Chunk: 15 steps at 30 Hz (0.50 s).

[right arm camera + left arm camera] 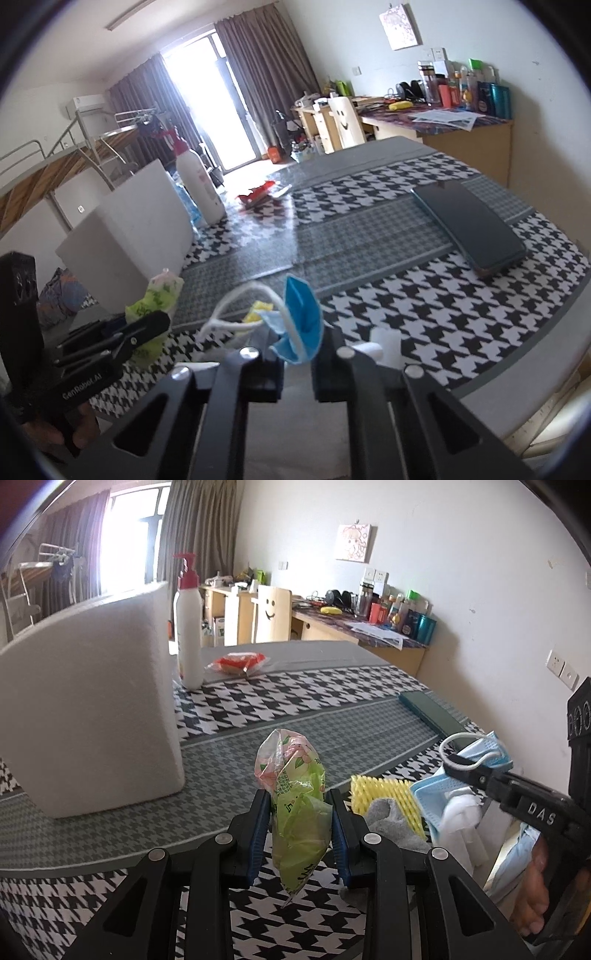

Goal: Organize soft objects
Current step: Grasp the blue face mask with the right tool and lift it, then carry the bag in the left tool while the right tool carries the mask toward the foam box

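Left hand-held gripper [300, 825]: its blue pads pinch a crumpled green plastic bag [295, 812], held just above the houndstooth tabletop [295, 701].
Right hand-held gripper [298, 363]: it pinches a blue face mask [301, 321]; the white ear loop [240, 306] hangs loose to one side.
Soft pile: a yellow foam net [384, 805], a grey sock [388, 823] and white cloth [461, 816] lie bunched at the near edge of the tabletop, just beside both held items.
Slip risk: the bag is thin and slick, and only its middle is caught, so a quick swing would likely let it slide out.
Snag risk: the loose ear loop could catch on the left tool or drag the foam net along, since they are close.
Edge risk: the pile sits near the rim, so a brush from either tool might push pieces off.
Knock risk: the white foam block [88, 709] and pump bottle [189, 627] stand upright on the left; a wide sweep of the left arm could tip the bottle.
Phone [469, 225]: it lies flat, well apart, at low risk.
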Motion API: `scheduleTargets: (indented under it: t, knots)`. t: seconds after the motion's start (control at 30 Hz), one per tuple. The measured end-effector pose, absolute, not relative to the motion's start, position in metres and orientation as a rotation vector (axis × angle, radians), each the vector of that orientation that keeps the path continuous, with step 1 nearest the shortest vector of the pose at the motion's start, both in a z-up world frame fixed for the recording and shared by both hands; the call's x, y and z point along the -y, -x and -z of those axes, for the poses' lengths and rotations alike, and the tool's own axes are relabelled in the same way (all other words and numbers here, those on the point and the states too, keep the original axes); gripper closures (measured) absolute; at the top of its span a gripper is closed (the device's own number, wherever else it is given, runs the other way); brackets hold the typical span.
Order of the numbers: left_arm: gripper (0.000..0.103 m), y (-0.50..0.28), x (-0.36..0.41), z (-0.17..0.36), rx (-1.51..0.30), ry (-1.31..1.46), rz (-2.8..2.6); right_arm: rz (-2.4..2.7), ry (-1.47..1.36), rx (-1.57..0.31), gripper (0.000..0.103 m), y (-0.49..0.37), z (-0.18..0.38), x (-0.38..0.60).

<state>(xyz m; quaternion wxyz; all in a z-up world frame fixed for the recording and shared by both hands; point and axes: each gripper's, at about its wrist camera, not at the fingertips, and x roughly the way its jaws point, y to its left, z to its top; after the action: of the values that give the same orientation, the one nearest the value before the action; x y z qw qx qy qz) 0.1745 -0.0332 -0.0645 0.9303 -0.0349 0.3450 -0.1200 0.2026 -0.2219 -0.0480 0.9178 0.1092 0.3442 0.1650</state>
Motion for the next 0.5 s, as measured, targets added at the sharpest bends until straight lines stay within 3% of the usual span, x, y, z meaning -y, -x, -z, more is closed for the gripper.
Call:
scheduleTargets:
  t: [0.5]
  knots:
    - [0.07, -0.157, 0.014, 0.025, -0.59, 0.042, 0.243, -0.382, -0.223, -0.538, 0.09, -0.201, -0.012, 0.207]
